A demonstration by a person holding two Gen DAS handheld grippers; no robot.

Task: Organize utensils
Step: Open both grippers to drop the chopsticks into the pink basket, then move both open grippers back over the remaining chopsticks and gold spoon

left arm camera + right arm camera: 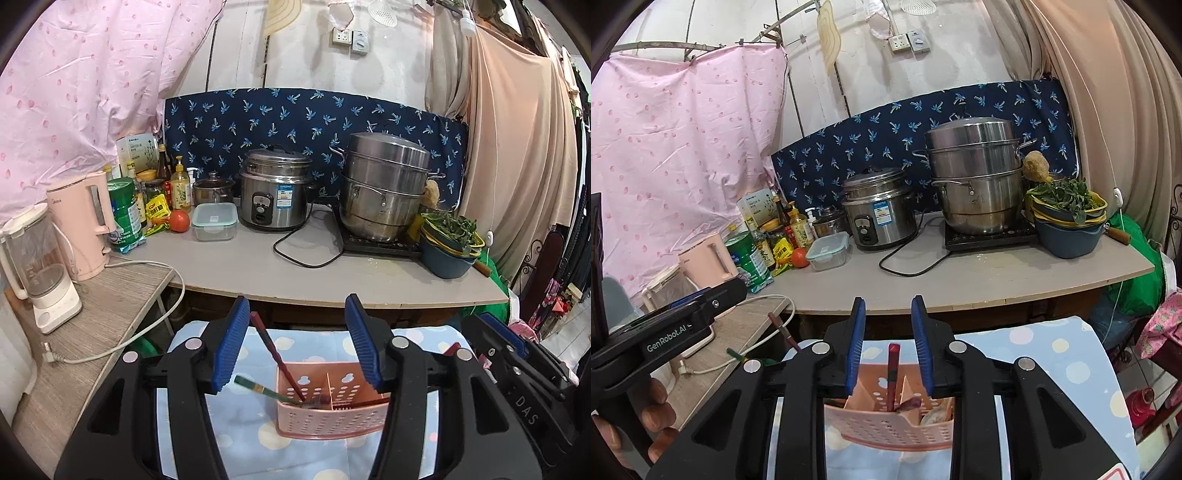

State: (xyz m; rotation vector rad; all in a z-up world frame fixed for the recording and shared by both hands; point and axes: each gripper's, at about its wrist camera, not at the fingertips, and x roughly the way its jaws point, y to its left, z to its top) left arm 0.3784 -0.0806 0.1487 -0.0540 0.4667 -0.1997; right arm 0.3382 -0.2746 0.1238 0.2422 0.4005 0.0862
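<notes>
A pink perforated utensil caddy (332, 417) with compartments stands on a light blue dotted cloth (243, 435). A dark red chopstick (277, 358) and a green-handled utensil (258, 387) lean in its left compartment. My left gripper (297, 350) is open above the caddy and holds nothing. In the right wrist view the caddy (886, 424) sits below my right gripper (888, 343), which is open with a red chopstick (892, 373) standing between the fingers, not clamped. The left gripper shows there at the left (683, 321).
A grey counter (332, 269) behind holds a rice cooker (275, 192), a steel steamer pot (384, 188) on a hotplate, a bowl of greens (448, 243), a food box, tomato and bottles. A pink kettle (83, 225) and blender (40, 266) stand on the left side table.
</notes>
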